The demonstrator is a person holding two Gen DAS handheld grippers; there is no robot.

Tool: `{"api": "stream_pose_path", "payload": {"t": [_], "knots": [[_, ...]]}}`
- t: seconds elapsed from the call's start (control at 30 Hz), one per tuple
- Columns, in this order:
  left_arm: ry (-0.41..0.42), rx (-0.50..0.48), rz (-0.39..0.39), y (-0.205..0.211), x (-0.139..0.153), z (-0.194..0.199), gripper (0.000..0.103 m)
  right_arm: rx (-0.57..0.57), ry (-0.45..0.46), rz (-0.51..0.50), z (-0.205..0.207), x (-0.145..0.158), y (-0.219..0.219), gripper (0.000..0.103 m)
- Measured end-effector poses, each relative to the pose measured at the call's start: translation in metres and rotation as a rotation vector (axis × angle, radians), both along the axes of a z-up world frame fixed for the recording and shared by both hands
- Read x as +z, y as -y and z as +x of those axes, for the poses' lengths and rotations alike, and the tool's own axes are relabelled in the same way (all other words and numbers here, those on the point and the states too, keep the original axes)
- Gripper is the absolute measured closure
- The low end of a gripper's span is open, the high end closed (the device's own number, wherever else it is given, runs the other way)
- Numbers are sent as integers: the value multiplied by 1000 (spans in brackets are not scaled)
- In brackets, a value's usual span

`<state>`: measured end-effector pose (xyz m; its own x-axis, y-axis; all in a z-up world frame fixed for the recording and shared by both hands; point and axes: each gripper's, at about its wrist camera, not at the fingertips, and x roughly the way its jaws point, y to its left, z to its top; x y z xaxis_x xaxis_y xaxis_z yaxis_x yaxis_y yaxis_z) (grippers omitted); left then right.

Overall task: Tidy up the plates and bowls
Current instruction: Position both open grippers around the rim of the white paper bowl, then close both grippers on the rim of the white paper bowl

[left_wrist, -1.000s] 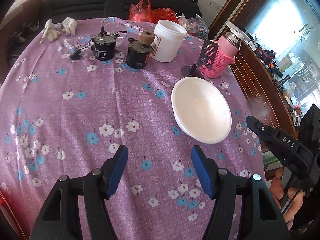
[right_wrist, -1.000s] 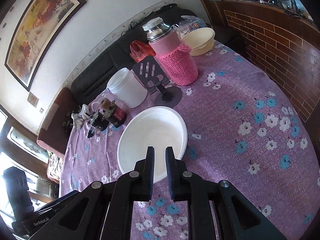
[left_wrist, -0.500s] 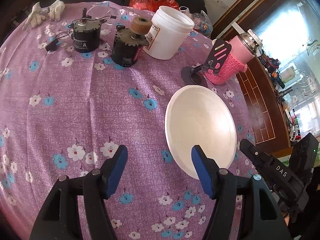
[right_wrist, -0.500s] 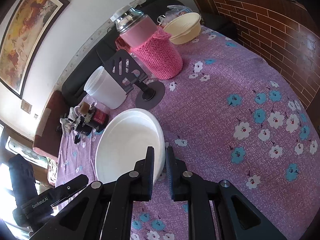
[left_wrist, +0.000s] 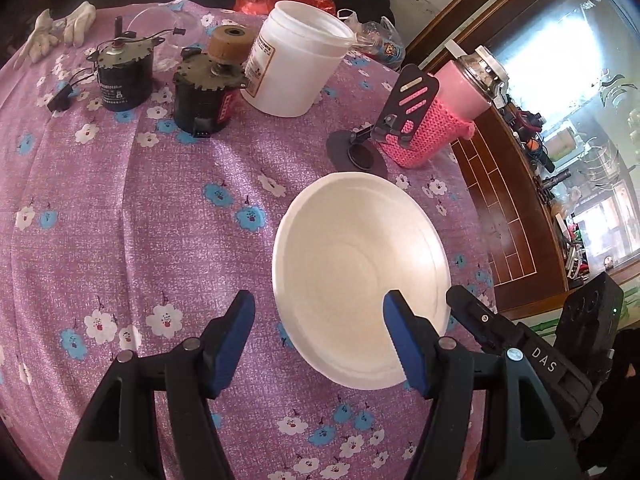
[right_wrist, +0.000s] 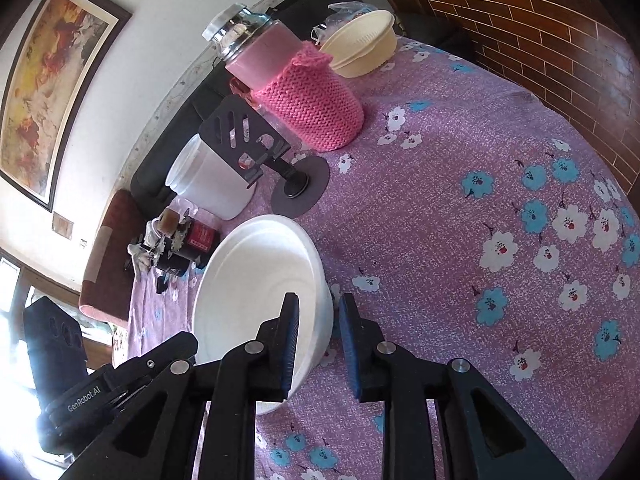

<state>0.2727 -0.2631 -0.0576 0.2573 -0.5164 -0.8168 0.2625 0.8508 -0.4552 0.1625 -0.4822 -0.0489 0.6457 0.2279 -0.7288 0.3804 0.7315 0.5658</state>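
White bowl (left_wrist: 360,276) sits upright on purple floral tablecloth (left_wrist: 160,240), toward table's right edge, mouth up; round, so no long axis. Bare cloth to its left and toward near edge: plenty of room there. Far side crowded: phone stand (left_wrist: 384,120) just behind bowl, pink knit-sleeved jar (left_wrist: 440,120) beside stand, white tub (left_wrist: 296,60) and two small motors (left_wrist: 200,92) further left, gloves (left_wrist: 60,32) at far-left edge. Cream strainer bowl (right_wrist: 360,44) at far edge behind jar.

L gripper (left_wrist: 320,340) jaws wide apart, nothing clamped; right pad overlaps bowl's near rim in view, contact unclear. R gripper (right_wrist: 318,344) at bowl's right rim: jaws just been opening, now slightly apart, left finger (right_wrist: 290,344) inside bowl, right one outside, rim wall between, pads not pressing.

Vs. a sec ago: bowl looms bigger and nearer in both wrist views; R jaws were nearly together, short of rim; L jaws then over bare cloth left of bowl.
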Motion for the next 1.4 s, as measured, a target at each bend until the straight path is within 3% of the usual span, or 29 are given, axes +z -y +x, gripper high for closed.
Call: {"api": "stream_pose_path", "payload": {"t": [0.47, 0.57, 1.0, 1.13, 1.4], "knots": [[9, -23, -41, -2, 1, 1, 38, 0, -13, -1, 5, -8, -5, 81], [3, -24, -47, -1, -2, 3, 51, -7, -10, -3, 5, -8, -5, 81], [32, -28, -30, -3, 2, 1, 65, -16, -2, -21, 7, -10, -8, 81], [32, -16, -23, -5, 0, 3, 74, -28, -3, -35, 6, -10, -9, 94], [38, -8, -9, -7, -3, 4, 93, -53, 1, -33, 5, -10, -5, 95]]}}
